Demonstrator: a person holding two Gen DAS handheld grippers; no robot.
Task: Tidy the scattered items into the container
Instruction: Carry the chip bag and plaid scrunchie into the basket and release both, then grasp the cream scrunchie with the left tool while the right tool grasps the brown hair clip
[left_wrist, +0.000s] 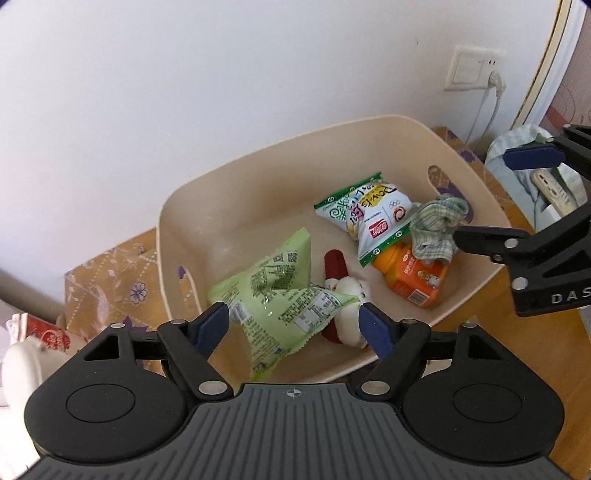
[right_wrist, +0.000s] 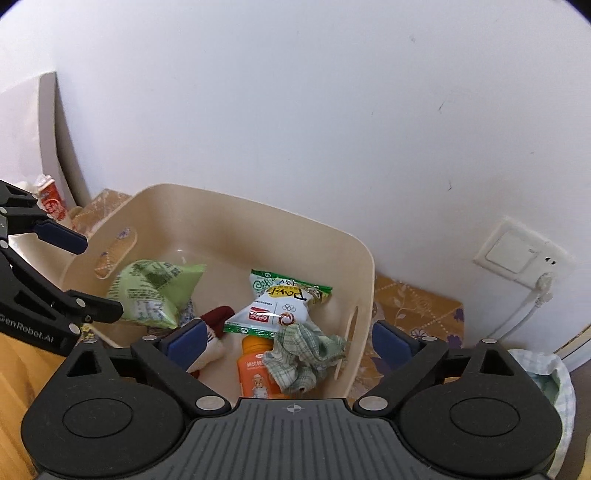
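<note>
Container (left_wrist: 258, 177): a cream plastic tub with handle slots, set against the white wall (left_wrist: 184, 74) on a floral-patterned cloth (left_wrist: 122, 280). All catalogued items below are found inside it.

Left gripper (left_wrist: 293, 326): held above the near rim of the tub, jaws spread wide; the green packet is seen between the blue pads but is not pressed by them. Nothing is held.

Right gripper (right_wrist: 291, 341): held above the near right part of the tub, jaws spread wide and empty; the cloth lies below and between the pads, untouched.

Green snack packet (left_wrist: 280, 295): puffed, resting at the near left of the tub floor.

White and green snack packet (left_wrist: 369, 214): lying toward the far right, partly over the orange bottle.

Orange bottle (left_wrist: 417, 277): on its side at the right, under the packet and the cloth.

Checked cloth (left_wrist: 439, 229): crumpled, on top of the bottle at the right wall of the tub.

Plush toy (left_wrist: 347, 291): white with dark red parts, lying in the middle, partly under the green packet.

Progress, as judged: five items are already deposited and both grippers are free. No scattered item is plainly seen on the visible wooden surface (left_wrist: 517, 332); the task appears near its end or finished, though objects outside the tub at the far left and right cannot be assigned to it.
</note>
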